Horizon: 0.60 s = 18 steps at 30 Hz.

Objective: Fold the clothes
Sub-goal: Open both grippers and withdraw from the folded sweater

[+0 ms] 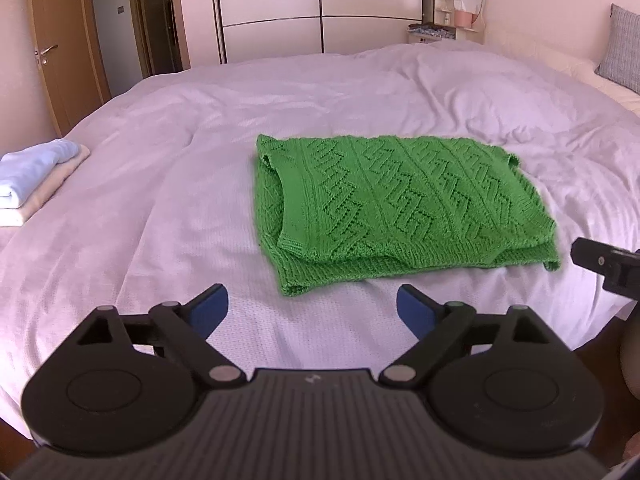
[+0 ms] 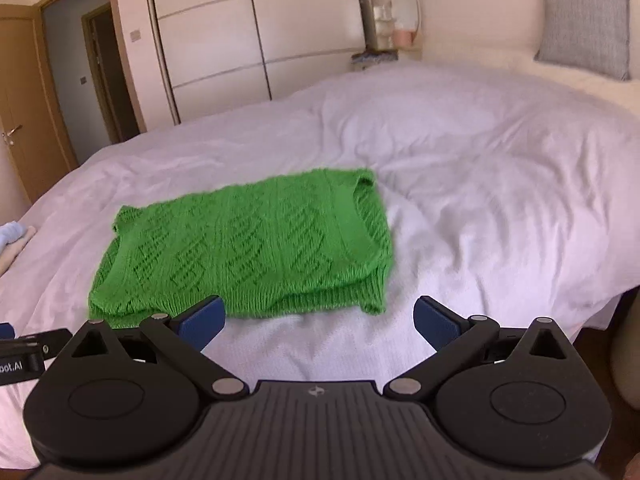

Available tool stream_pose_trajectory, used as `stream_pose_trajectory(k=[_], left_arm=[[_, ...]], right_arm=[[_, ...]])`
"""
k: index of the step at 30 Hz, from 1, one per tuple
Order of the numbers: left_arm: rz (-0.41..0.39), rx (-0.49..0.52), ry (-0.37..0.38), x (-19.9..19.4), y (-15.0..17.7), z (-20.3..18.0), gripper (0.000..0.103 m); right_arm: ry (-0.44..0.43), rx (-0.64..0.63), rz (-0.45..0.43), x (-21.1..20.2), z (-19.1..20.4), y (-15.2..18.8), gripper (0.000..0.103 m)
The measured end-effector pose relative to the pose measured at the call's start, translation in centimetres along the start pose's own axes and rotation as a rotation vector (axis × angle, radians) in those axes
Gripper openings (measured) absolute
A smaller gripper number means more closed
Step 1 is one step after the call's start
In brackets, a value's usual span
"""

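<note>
A green knitted sweater [image 1: 400, 208] lies folded into a flat rectangle on the white bed [image 1: 160, 220]; it also shows in the right wrist view [image 2: 248, 248]. My left gripper [image 1: 313, 310] is open and empty, just short of the sweater's near edge. My right gripper [image 2: 318, 322] is open and empty, close above the bed at the sweater's near right corner. Part of the right gripper shows at the right edge of the left wrist view [image 1: 608, 266].
A stack of folded pale clothes [image 1: 36, 176] sits at the bed's left edge. A grey pillow [image 2: 584, 28] lies at the head on the right. A wardrobe [image 1: 272, 8], a door [image 1: 44, 52] and a small shelf with a mirror [image 1: 464, 4] stand beyond the bed.
</note>
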<state>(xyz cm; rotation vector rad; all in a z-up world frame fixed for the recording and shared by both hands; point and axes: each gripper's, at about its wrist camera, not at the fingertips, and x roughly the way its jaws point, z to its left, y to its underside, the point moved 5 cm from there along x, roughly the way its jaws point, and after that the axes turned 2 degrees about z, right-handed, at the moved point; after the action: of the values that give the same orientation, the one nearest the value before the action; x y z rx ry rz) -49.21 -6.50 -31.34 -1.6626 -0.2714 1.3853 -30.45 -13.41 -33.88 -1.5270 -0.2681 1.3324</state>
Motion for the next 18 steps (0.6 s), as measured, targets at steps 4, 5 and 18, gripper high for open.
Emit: stream_pose_trajectory(k=[4, 5, 18], left_arm=[[-0.009, -0.008, 0.008, -0.6, 0.1, 0.3, 0.095], [-0.012, -0.009, 0.009, -0.7, 0.1, 0.3, 0.095], [-0.016, 0.01, 0.031, -1.3, 0.5, 0.3, 0.098]], right_arm=[[-0.042, 0.051, 0.002, -0.8, 0.1, -0.5, 0.103], [-0.06, 0.075, 0.002, -0.9, -0.1, -0.6, 0.103], [-0.031, 0.036, -0.001, -1.6, 0.1, -0.6, 0.103]])
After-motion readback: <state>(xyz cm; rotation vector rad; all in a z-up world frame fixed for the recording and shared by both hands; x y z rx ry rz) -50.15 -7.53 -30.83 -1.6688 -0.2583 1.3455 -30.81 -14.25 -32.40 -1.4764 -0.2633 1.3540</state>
